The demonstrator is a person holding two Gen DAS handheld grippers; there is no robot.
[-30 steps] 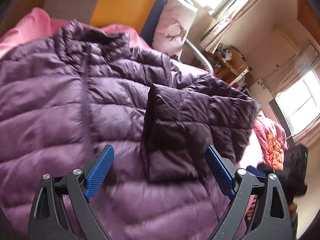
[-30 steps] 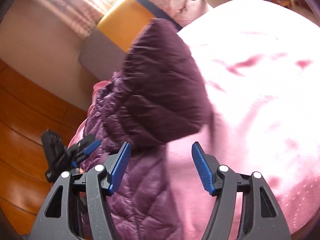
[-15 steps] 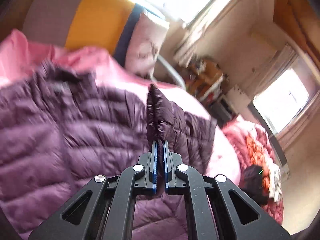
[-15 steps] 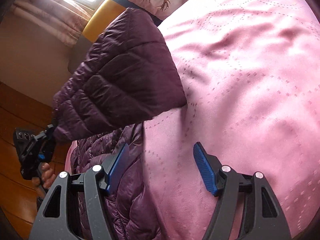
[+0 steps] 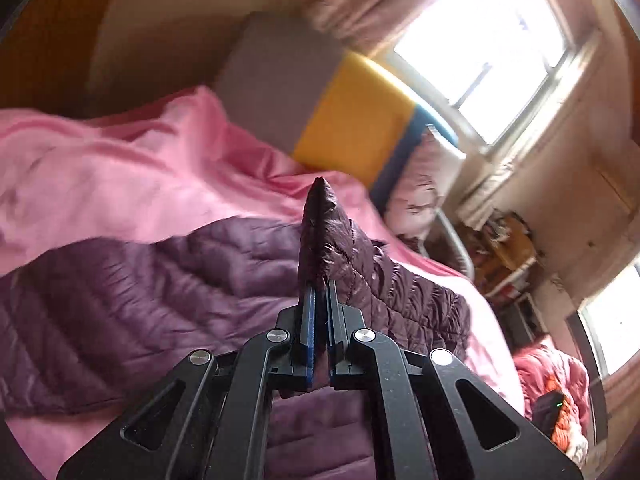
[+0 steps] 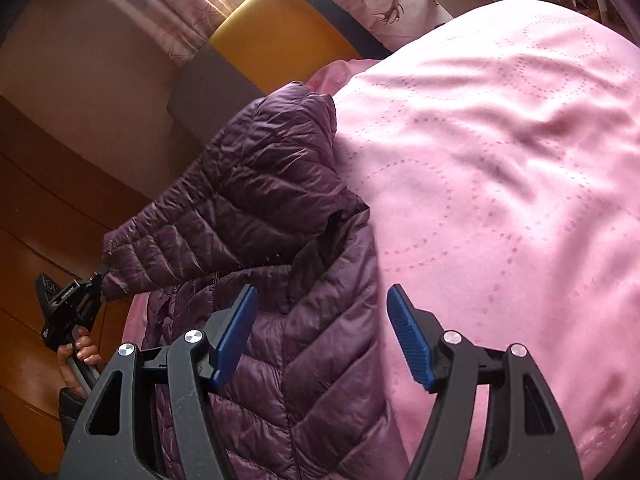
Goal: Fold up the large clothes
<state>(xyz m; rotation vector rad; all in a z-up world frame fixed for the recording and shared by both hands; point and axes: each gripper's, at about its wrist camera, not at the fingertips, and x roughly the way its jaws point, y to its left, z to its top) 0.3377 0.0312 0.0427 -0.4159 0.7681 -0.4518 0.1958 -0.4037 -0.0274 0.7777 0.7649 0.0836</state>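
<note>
Left gripper, jaws clamped on the sleeve, has lifted it higher than before; right gripper, jaws apart, hovers over the jacket.

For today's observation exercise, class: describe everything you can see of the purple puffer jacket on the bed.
The purple puffer jacket is quilted and shiny, stitched in slanted channels with a centre seam. Its body lies on the pink bedspread. One darker sleeve is lifted and stretched sideways across the body, its cuff pinched in the shut left gripper. The right gripper hangs open above the jacket's edge, not touching it.
</note>
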